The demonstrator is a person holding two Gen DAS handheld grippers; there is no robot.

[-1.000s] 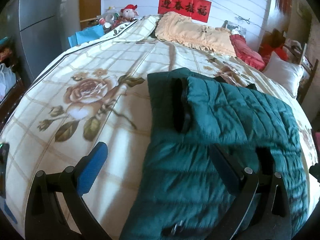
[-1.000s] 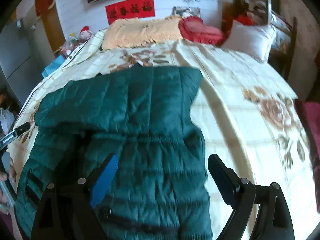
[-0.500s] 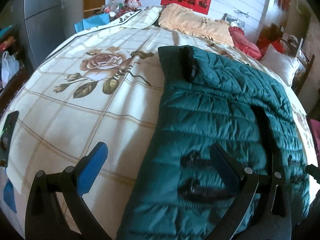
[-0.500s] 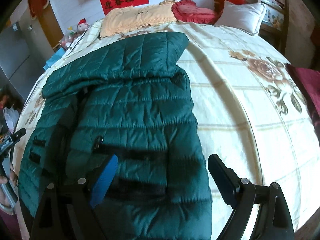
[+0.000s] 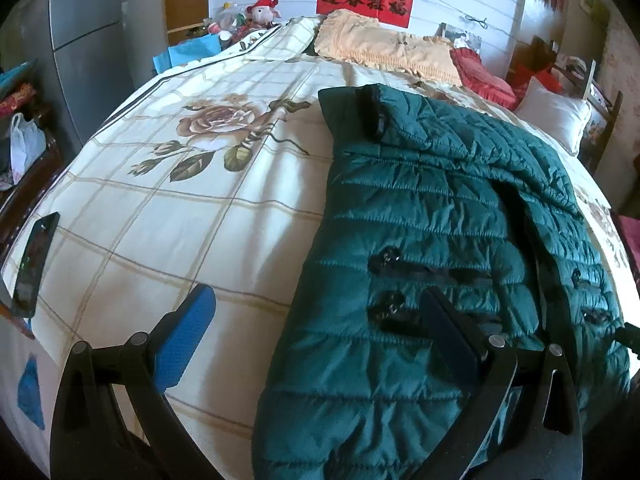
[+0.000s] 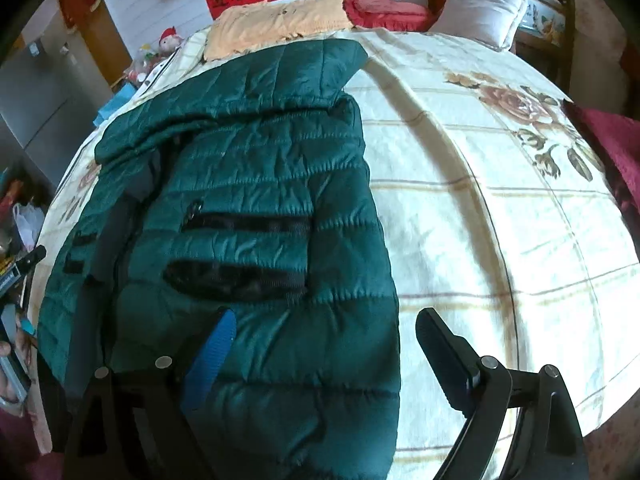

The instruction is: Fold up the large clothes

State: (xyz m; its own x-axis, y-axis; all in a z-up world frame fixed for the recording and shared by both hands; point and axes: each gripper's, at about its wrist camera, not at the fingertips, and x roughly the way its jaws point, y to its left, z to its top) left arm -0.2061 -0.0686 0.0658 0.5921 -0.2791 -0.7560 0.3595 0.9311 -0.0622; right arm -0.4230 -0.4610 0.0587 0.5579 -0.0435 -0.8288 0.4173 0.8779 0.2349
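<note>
Over jacket [image 6: 256, 200] | right gripper [image 6: 324, 332] wide, empty | left gripper [image 5: 316, 320] wide, empty

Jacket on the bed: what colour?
Dark green quilted jacket with black zip pockets; clearest in the right wrist view.

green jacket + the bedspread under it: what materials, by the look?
Green jacket: likely synthetic shell, nylon or polyester, padded; slight sheen, stitched horizontal quilting, puffy channels. Bedspread: matte woven fabric, probably cotton or a blend; printed roses and grid, soft creases, no shine.
</note>
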